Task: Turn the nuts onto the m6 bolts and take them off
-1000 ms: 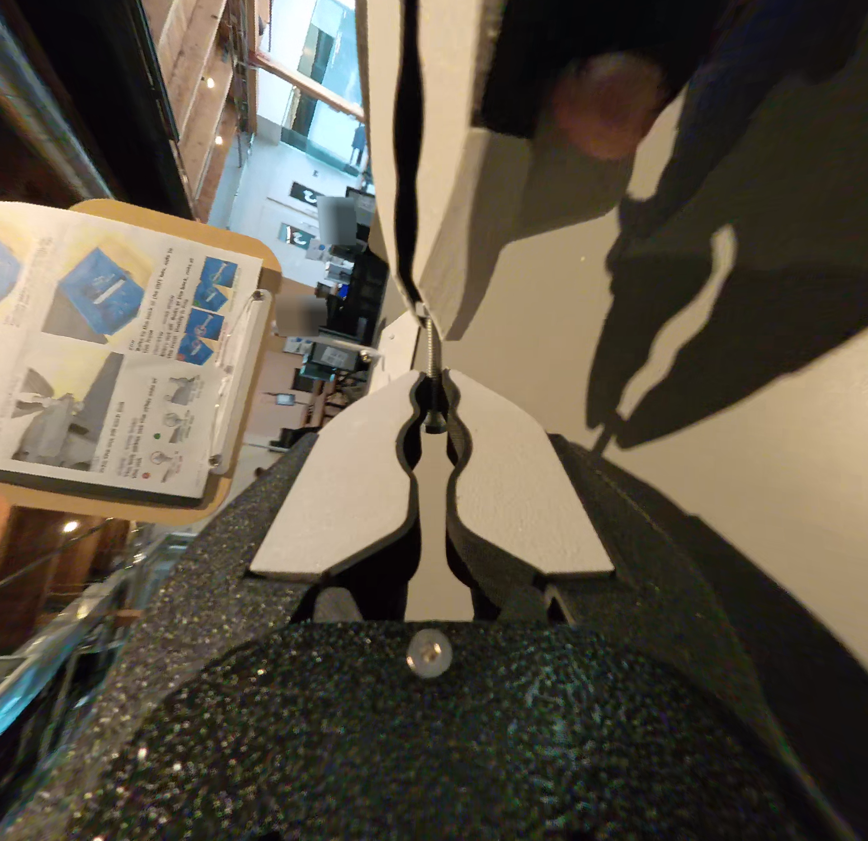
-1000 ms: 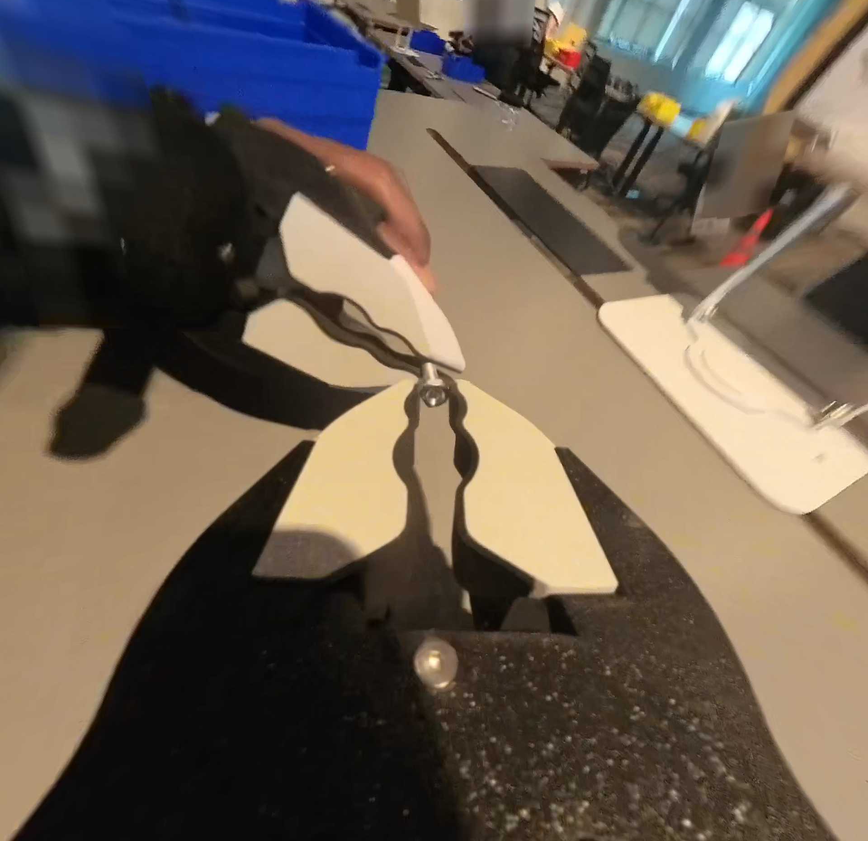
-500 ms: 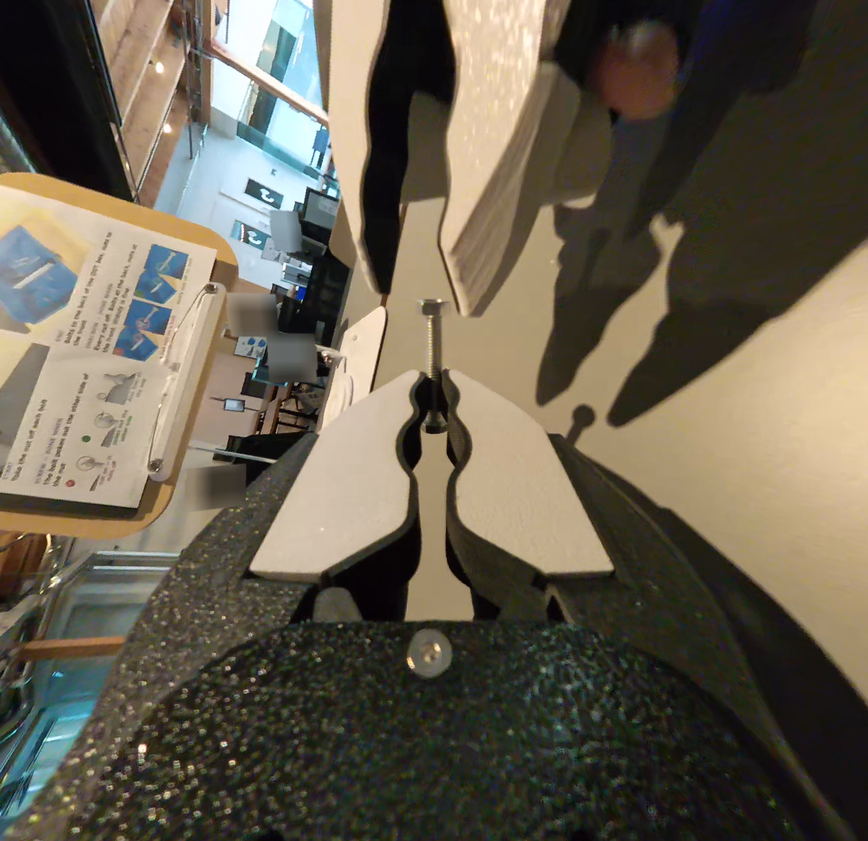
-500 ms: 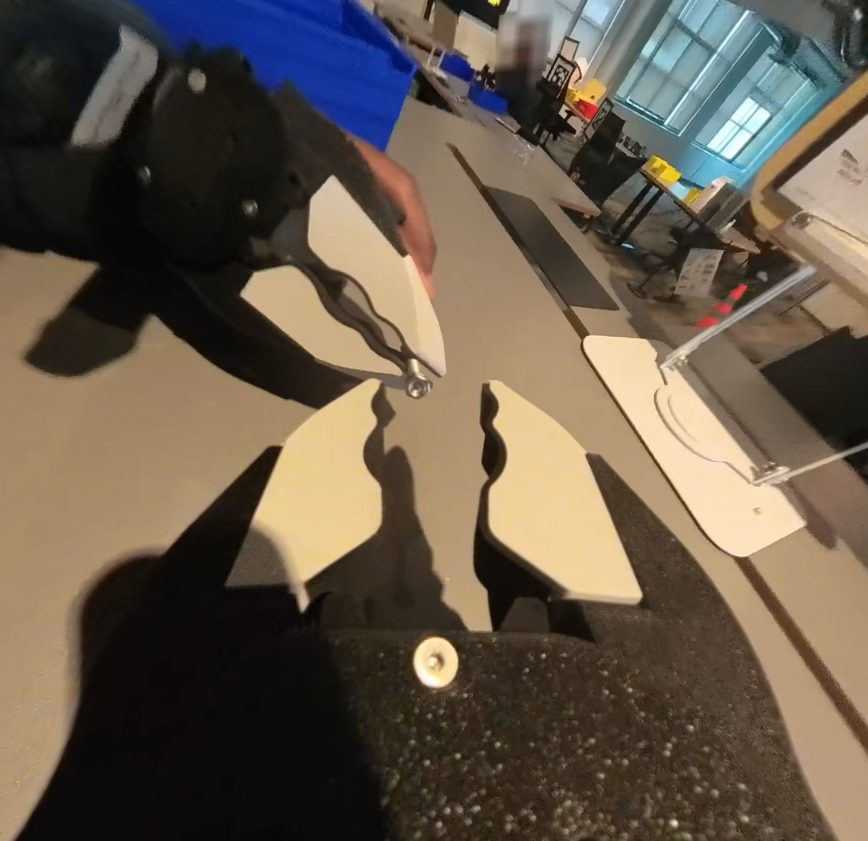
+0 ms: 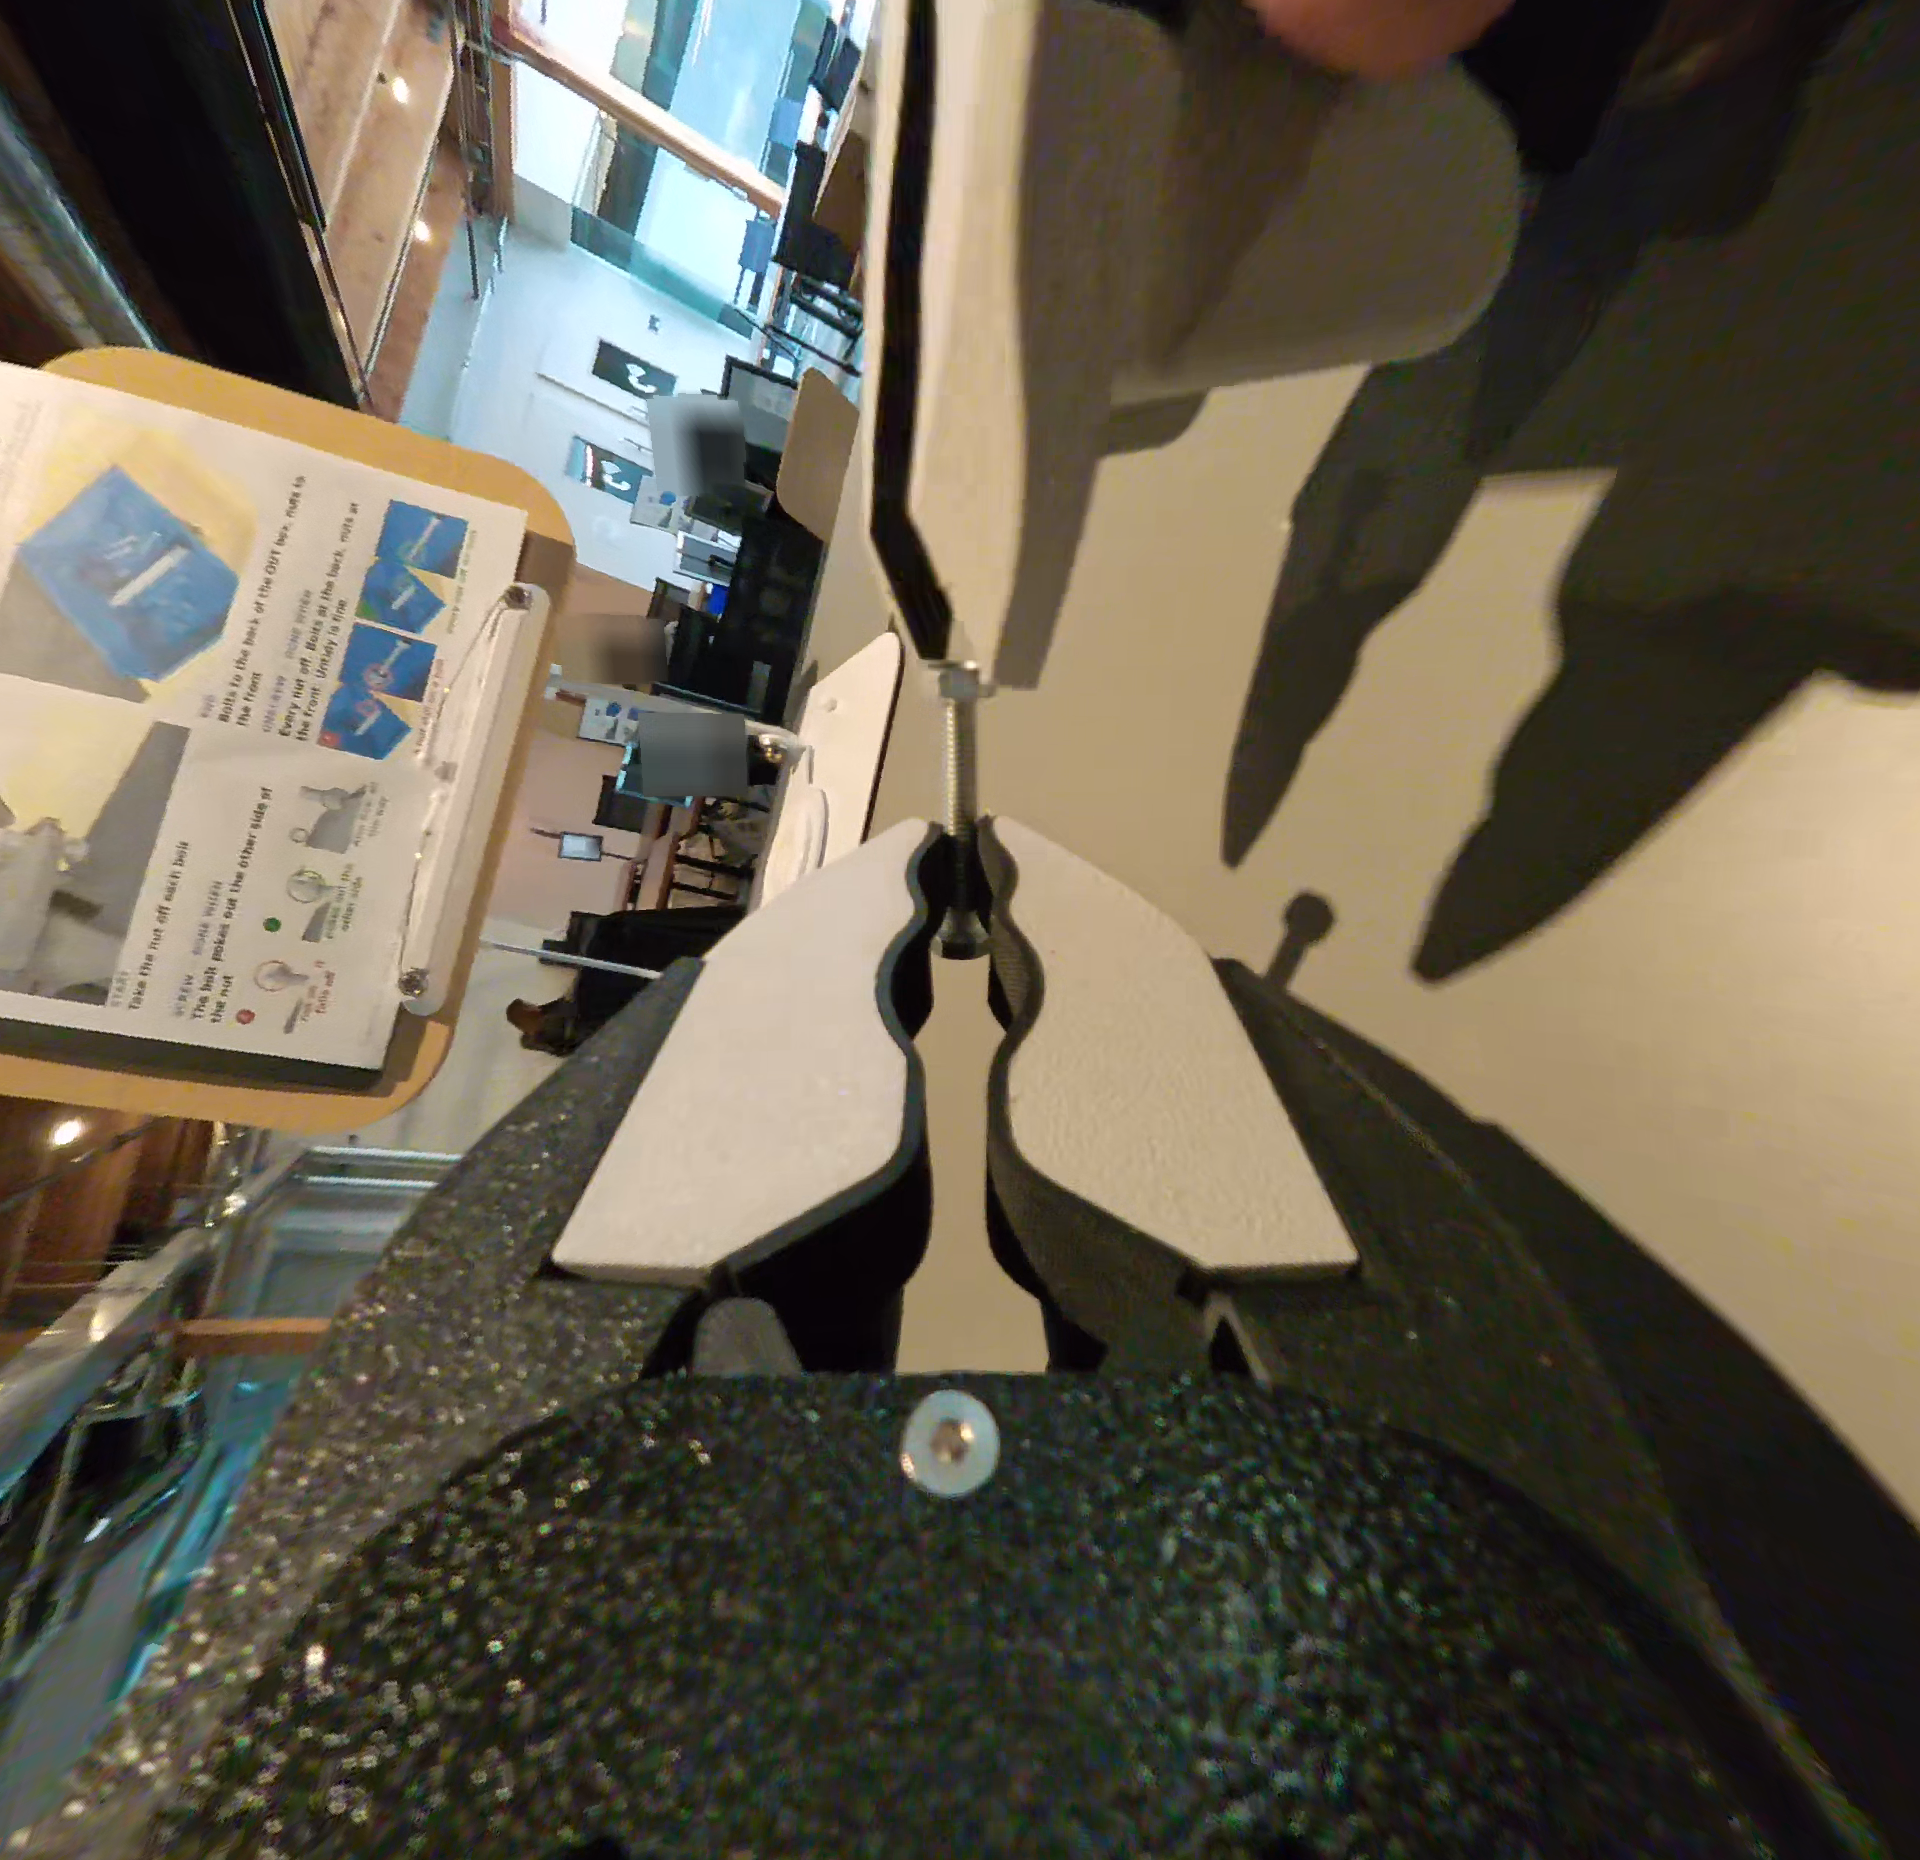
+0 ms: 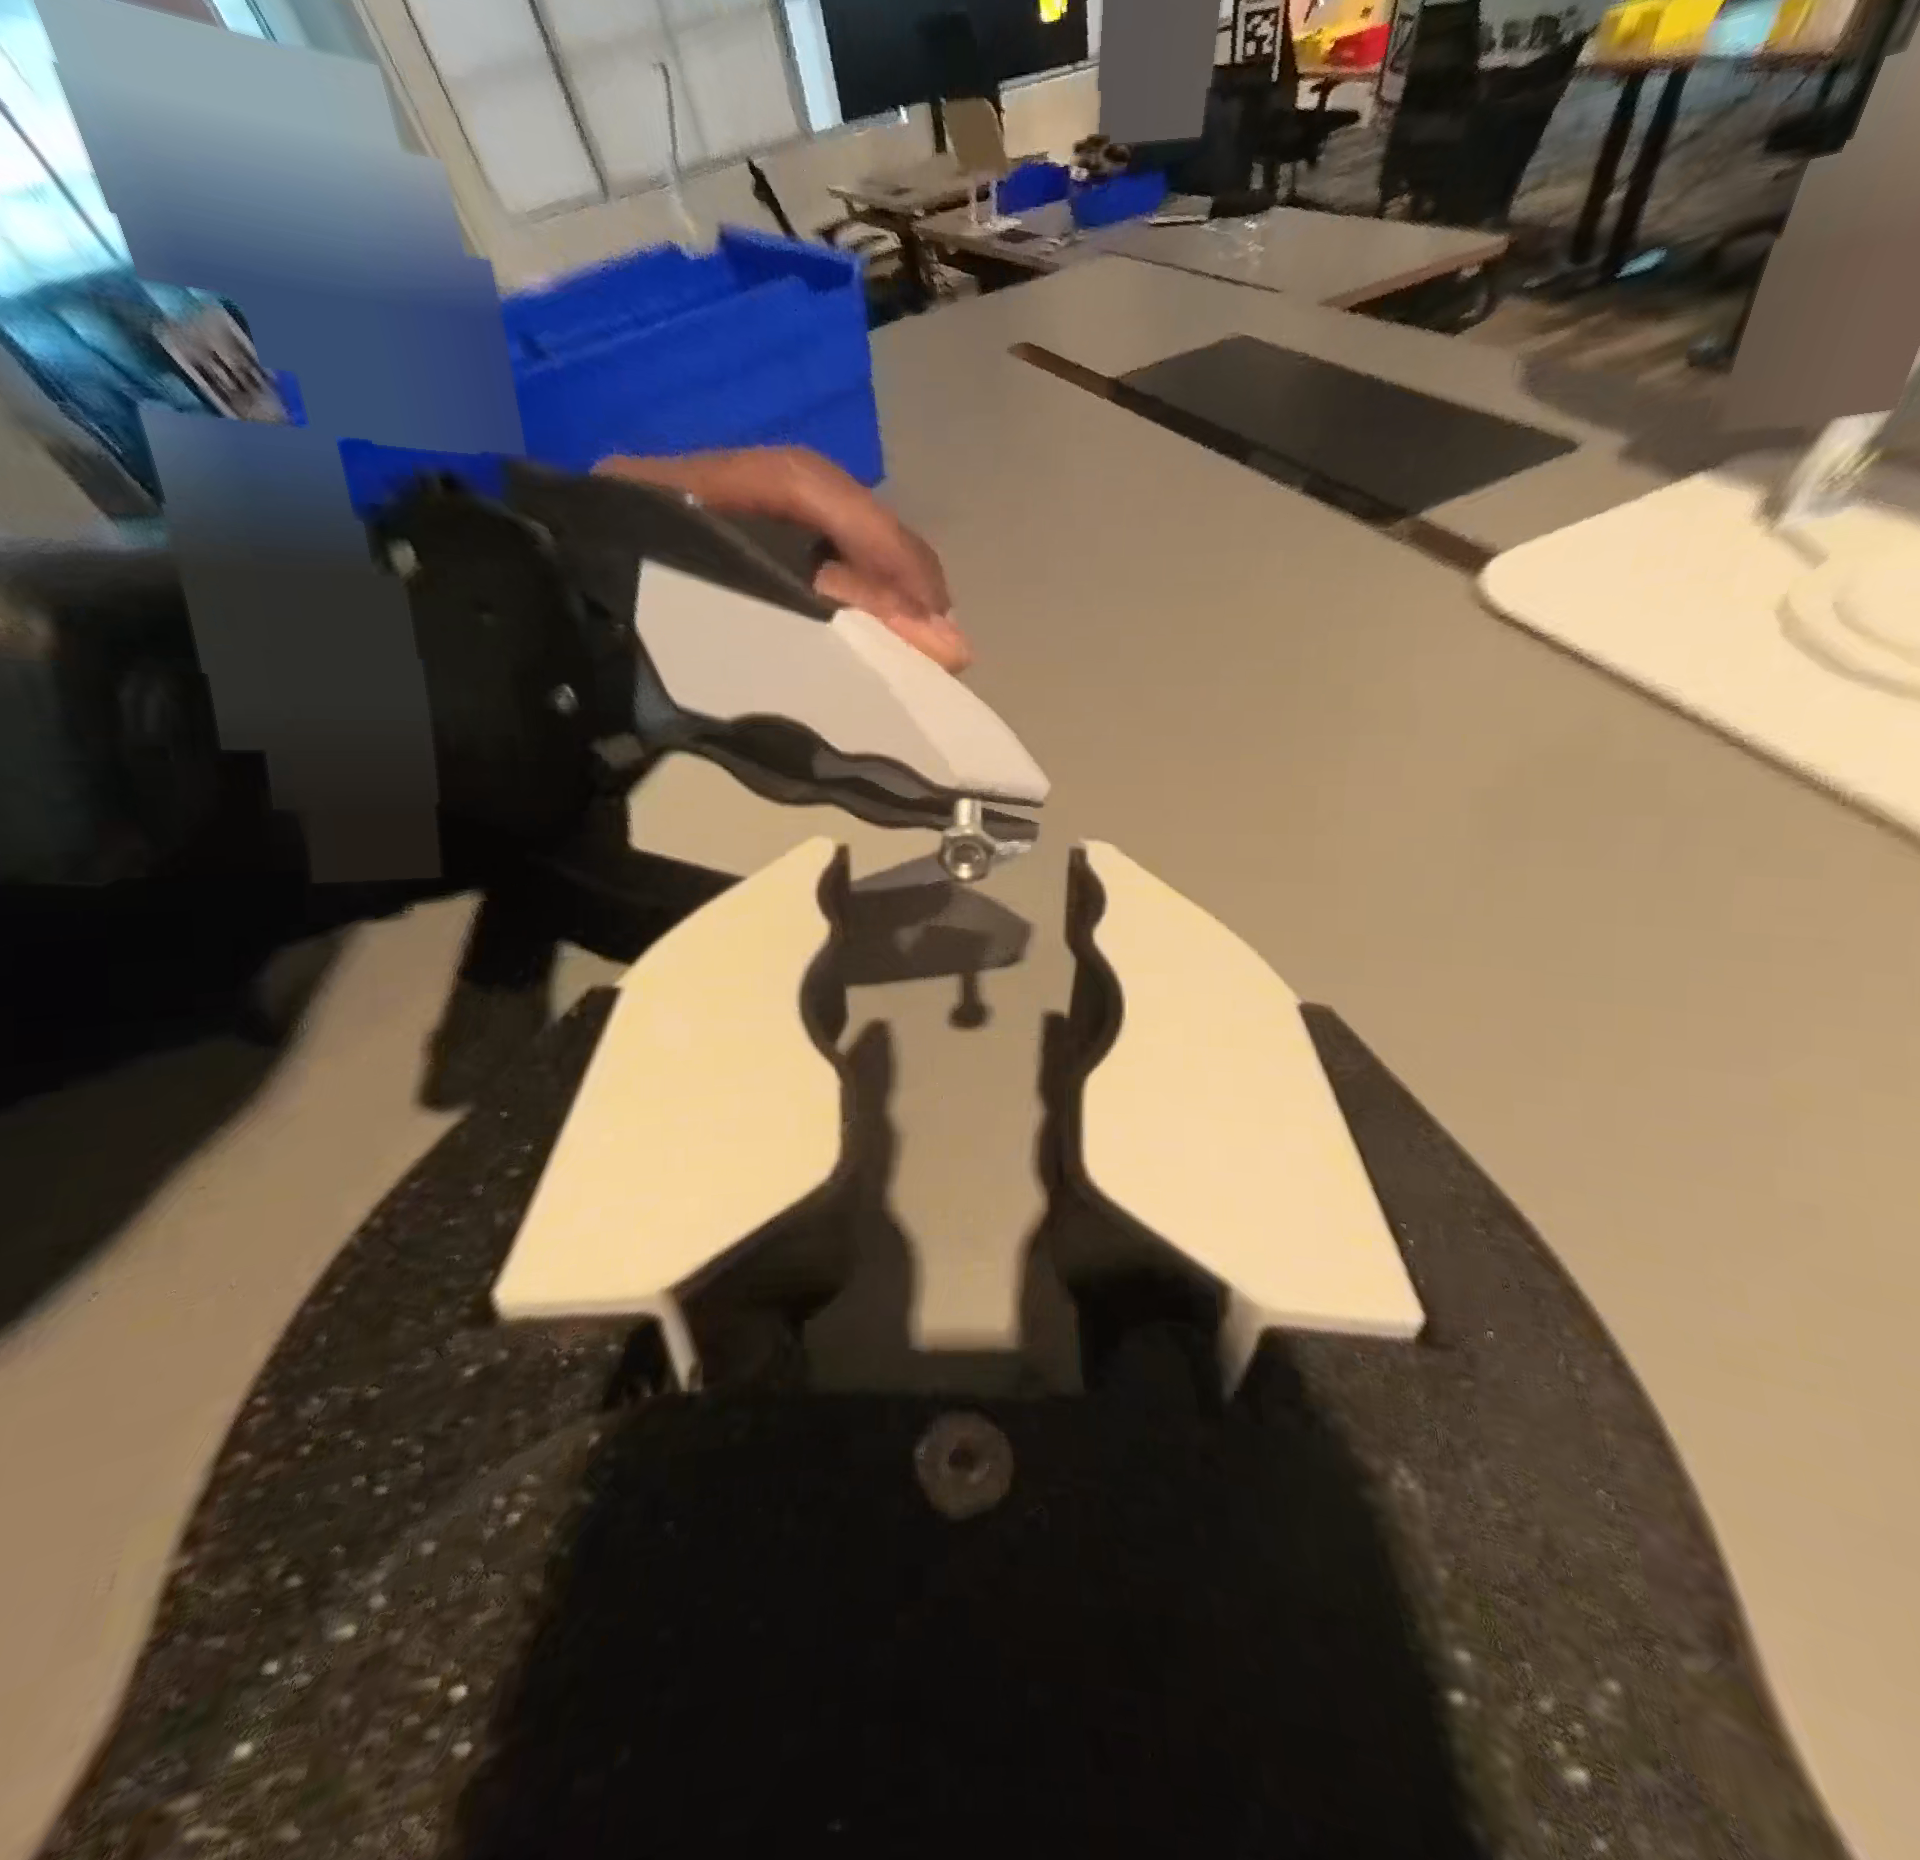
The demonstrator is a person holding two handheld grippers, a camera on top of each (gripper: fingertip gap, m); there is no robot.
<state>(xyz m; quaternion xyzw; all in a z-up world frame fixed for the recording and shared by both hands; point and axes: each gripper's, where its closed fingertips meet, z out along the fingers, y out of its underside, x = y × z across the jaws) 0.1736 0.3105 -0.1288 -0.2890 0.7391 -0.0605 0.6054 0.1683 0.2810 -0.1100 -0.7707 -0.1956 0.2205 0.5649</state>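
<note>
My left gripper (image 5: 961, 836) is shut on the head end of a silver M6 bolt (image 5: 956, 761), held above the grey table (image 6: 1403, 927). A nut (image 5: 958, 683) sits at the bolt's far end. In the right wrist view the nut (image 6: 966, 856) lies between the tips of my right gripper (image 6: 956, 860), which is open with a wide gap and not touching it. The left gripper's white fingers (image 6: 883, 709) reach in from the left there. In the left wrist view the right gripper's fingers (image 5: 987, 356) hang just over the nut.
A person's hand (image 6: 883, 563) rests on the left gripper. Blue bins (image 6: 686, 356) stand at the back left, a black mat (image 6: 1340, 418) farther back, a white stand base (image 6: 1714, 647) at the right. An instruction sheet on a wooden board (image 5: 239, 730) stands at the left. The grippers are tip to tip, or close to it.
The right gripper let go of the nut, opened and drew back. It has now swung round and come back with its open fingers on either side of the nut. The left gripper still holds the bolt.
</note>
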